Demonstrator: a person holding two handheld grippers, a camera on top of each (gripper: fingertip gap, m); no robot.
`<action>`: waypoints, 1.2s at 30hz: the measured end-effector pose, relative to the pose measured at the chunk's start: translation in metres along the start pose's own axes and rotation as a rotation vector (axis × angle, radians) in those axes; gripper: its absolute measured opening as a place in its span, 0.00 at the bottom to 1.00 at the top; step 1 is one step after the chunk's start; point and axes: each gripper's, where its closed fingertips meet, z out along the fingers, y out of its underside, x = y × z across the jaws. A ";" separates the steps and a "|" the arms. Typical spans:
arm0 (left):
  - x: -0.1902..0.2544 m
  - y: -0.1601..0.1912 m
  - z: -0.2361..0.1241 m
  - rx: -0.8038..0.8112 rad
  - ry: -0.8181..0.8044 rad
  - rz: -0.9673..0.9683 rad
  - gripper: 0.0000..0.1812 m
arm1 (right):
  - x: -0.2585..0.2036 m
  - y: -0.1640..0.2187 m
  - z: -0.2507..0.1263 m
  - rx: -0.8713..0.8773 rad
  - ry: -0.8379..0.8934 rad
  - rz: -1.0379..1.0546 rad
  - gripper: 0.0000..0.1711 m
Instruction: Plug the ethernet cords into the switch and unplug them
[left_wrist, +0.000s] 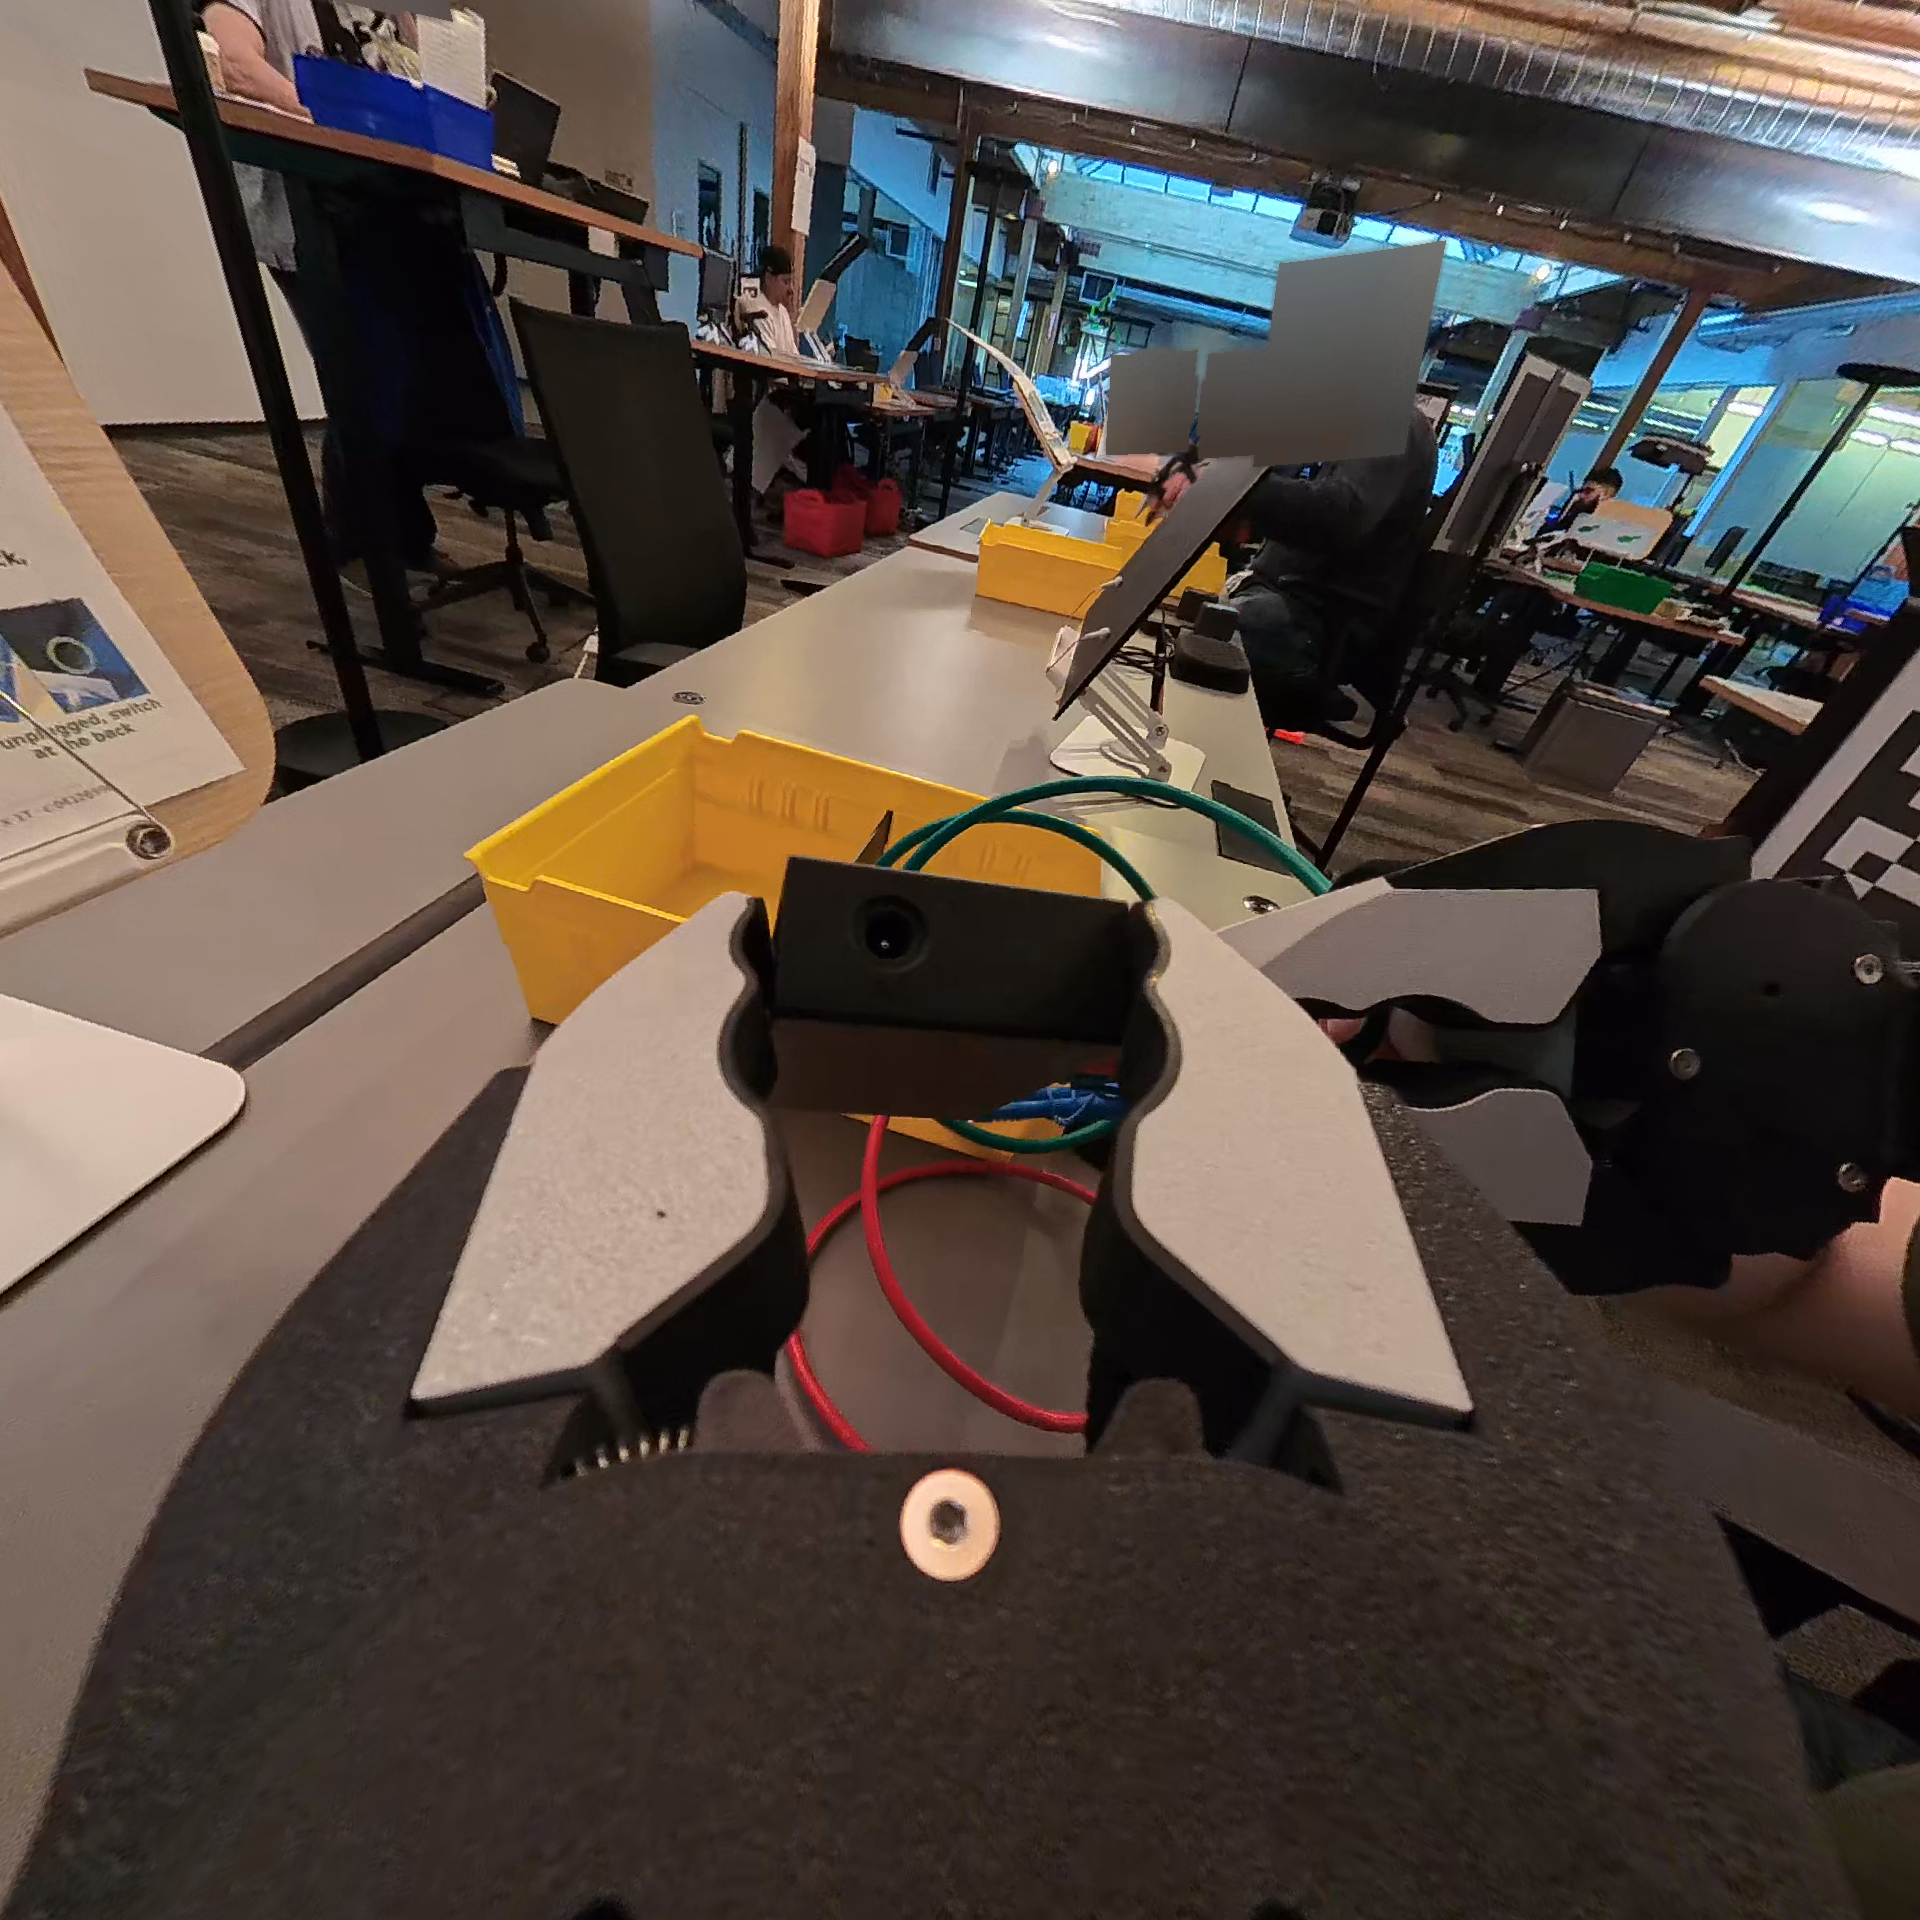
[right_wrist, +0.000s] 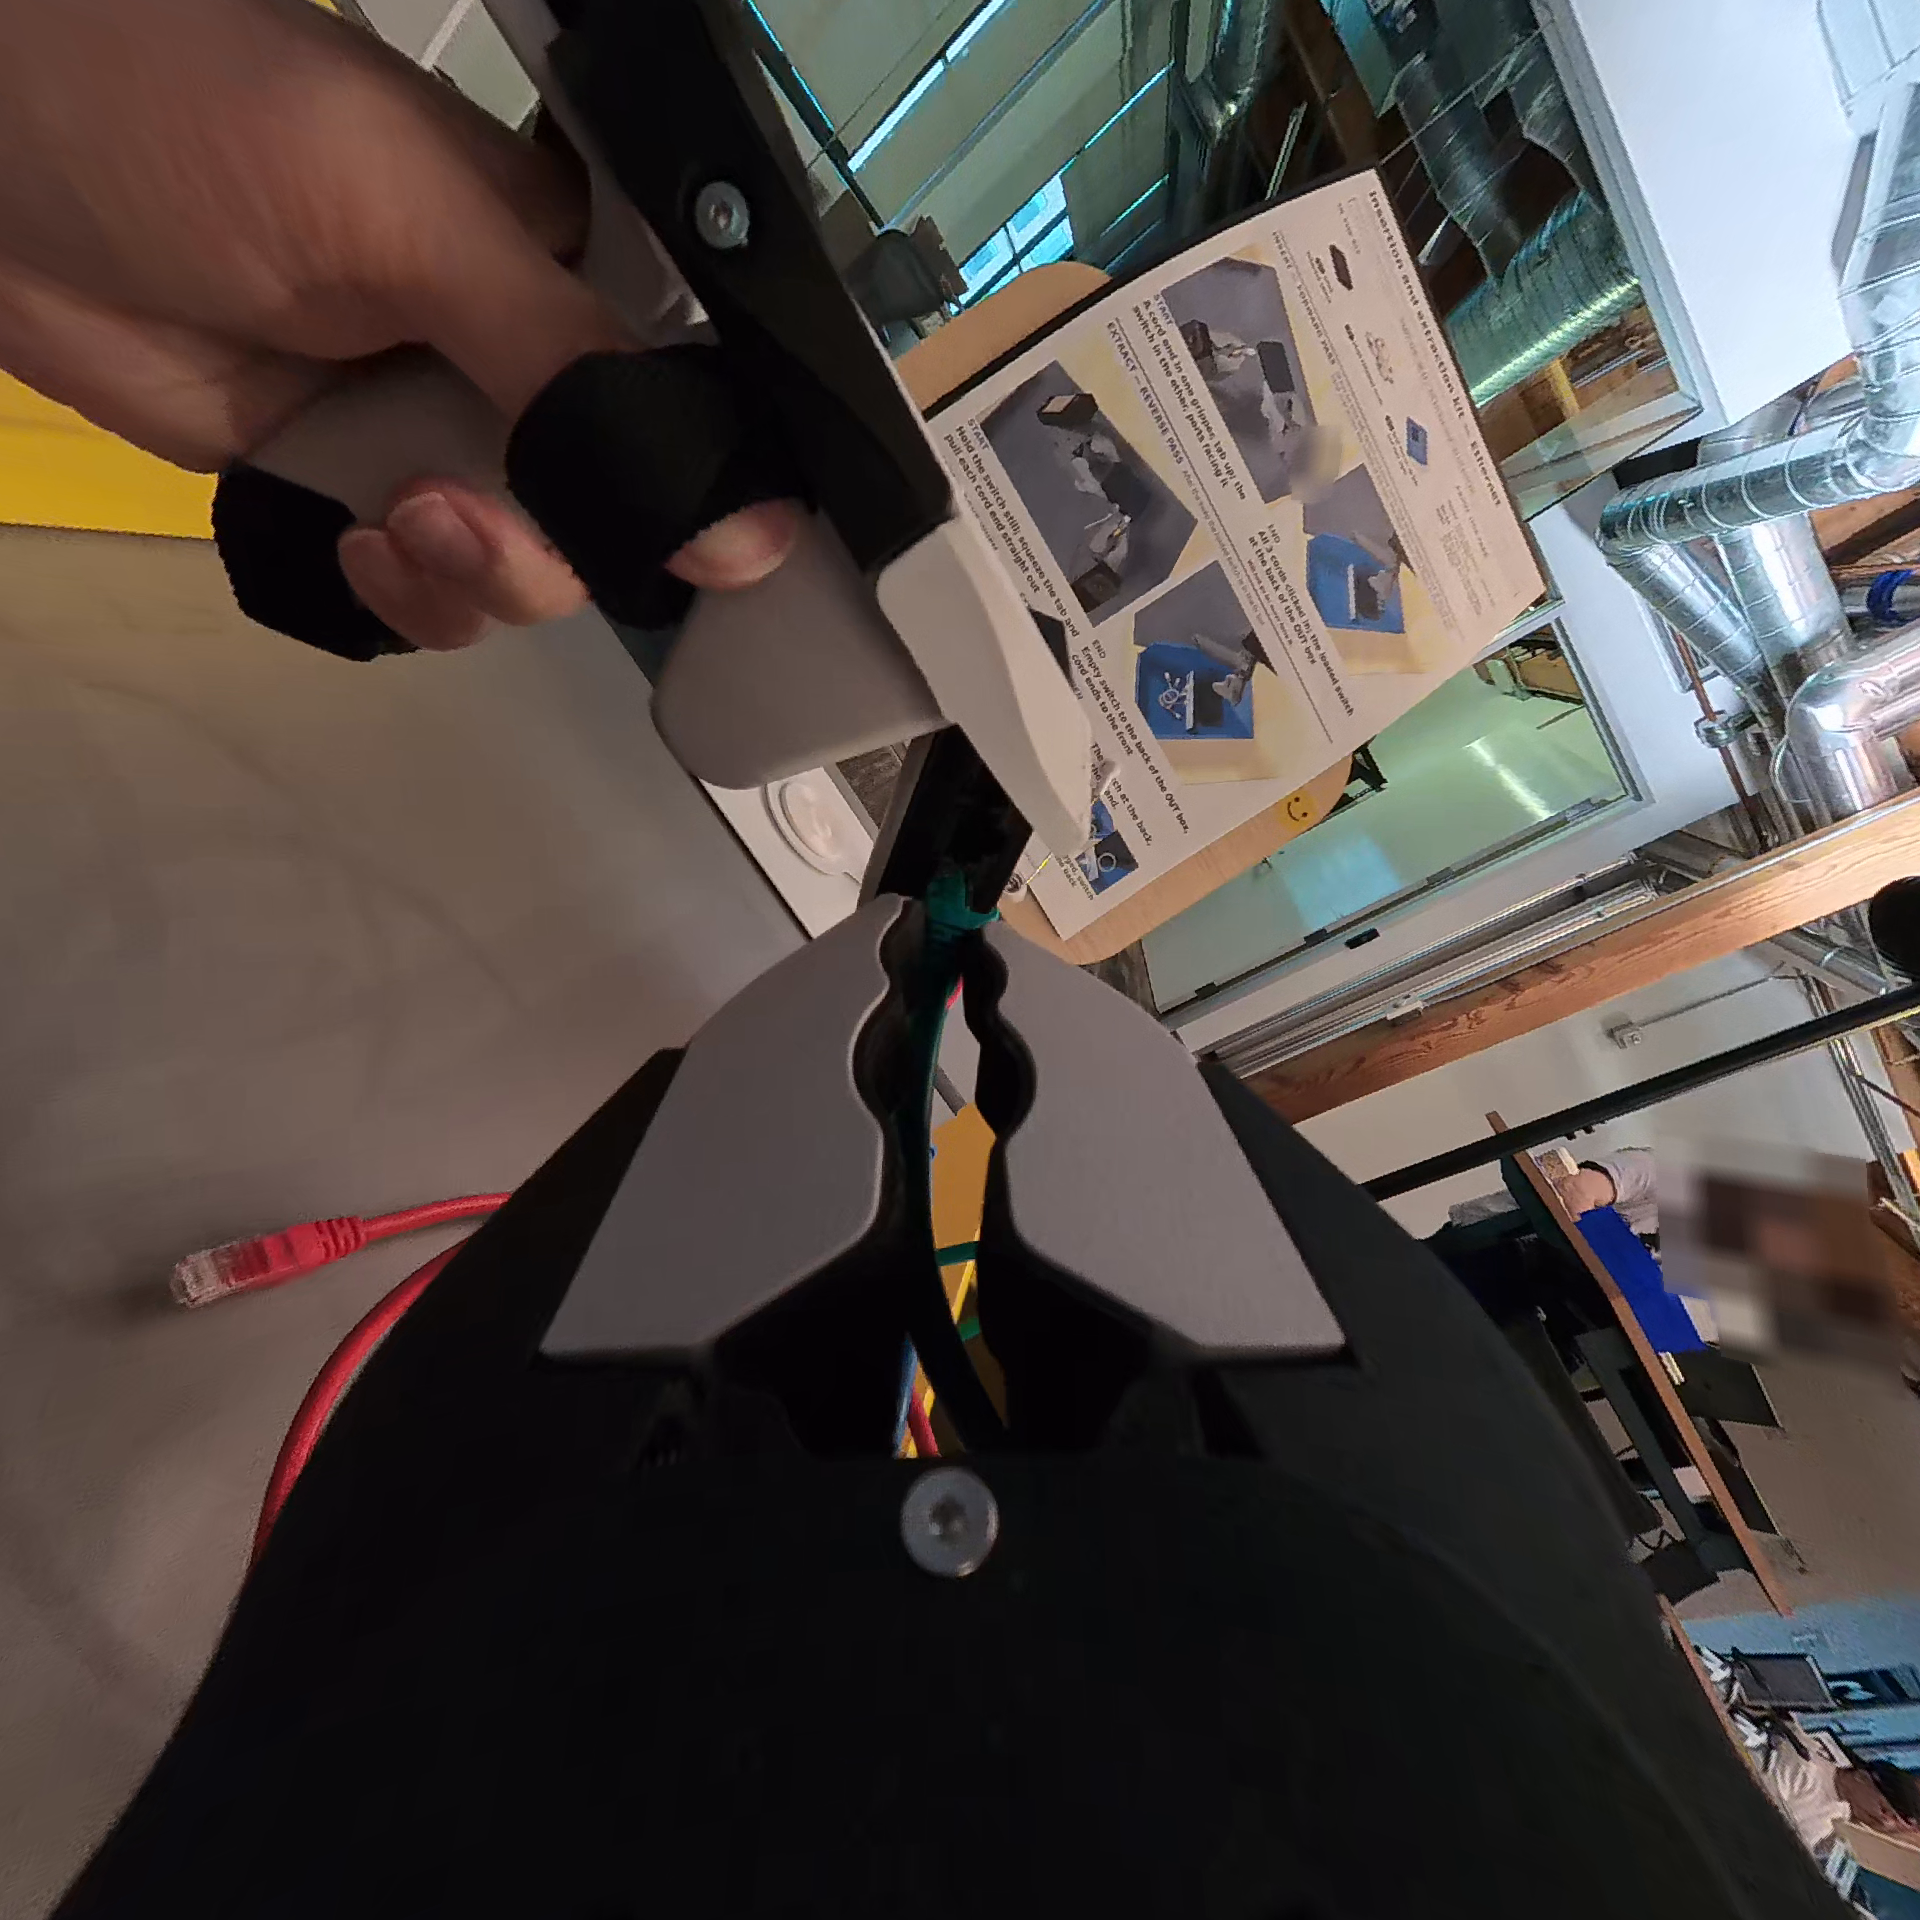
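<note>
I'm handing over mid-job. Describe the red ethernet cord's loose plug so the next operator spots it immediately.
Start from the grey table in the right wrist view, left of the right tongs, which are shut on the green cord. The red cord curves out from under those tongs and ends in the red plug, lying flat on bare tabletop. It alone is unplugged with a clear tip, touching nothing else.

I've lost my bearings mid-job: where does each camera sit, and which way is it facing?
Left wrist view: on the left gripper, facing along the grey table; its fingers clamp the black switch; right gripper alongside.
Right wrist view: on the right gripper, rolled sideways, facing the switch; it pinches the green cord; the person's hand on the left gripper shows.
Shared: switch, green cord, red cord, both grippers.
</note>
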 end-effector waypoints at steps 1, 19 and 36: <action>0.000 0.000 0.000 0.001 -0.003 -0.001 0.36 | 0.000 -0.001 0.000 -0.001 0.002 -0.005 0.05; -0.003 -0.002 0.008 0.030 -0.047 -0.066 0.36 | 0.010 0.003 0.012 -0.049 -0.019 -0.061 0.00; -0.046 0.004 -0.003 0.009 -0.215 -0.125 0.35 | -0.009 0.027 0.028 -0.103 -0.312 0.394 0.11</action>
